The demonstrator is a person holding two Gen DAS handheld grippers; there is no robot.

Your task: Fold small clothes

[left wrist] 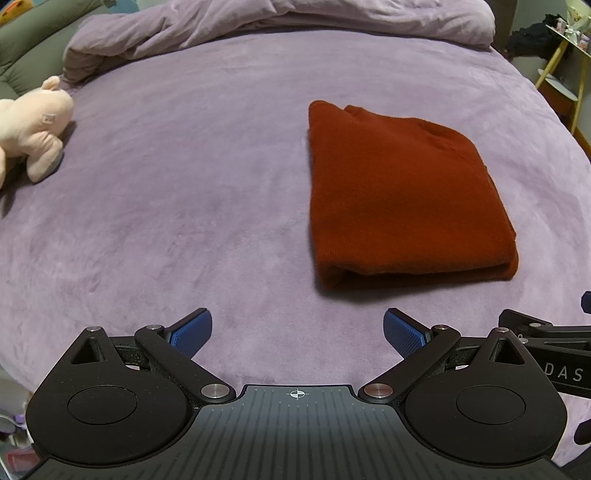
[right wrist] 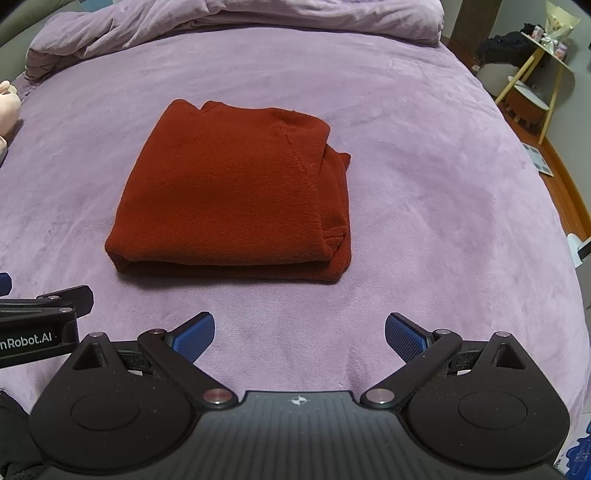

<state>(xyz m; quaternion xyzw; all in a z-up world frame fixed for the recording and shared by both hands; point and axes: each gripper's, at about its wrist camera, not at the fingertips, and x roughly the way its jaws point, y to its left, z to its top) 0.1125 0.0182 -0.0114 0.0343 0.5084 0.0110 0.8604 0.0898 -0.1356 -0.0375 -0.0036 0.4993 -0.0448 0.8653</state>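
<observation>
A rust-red knitted garment (left wrist: 402, 199) lies folded into a thick rectangle on the purple bed cover (left wrist: 184, 184). In the right wrist view the garment (right wrist: 232, 192) sits ahead and slightly left, its folded edge toward me and layered edges on its right side. My left gripper (left wrist: 297, 332) is open and empty, hovering near the bed's front, with the garment ahead to its right. My right gripper (right wrist: 299, 336) is open and empty, just short of the garment's near edge. Each gripper's body shows at the edge of the other's view.
A pink plush toy (left wrist: 33, 129) lies at the bed's left side. A bunched purple duvet (left wrist: 277, 22) lies across the back. A yellow-legged shelf with small items (right wrist: 535, 74) stands to the right of the bed, above wooden floor (right wrist: 569, 184).
</observation>
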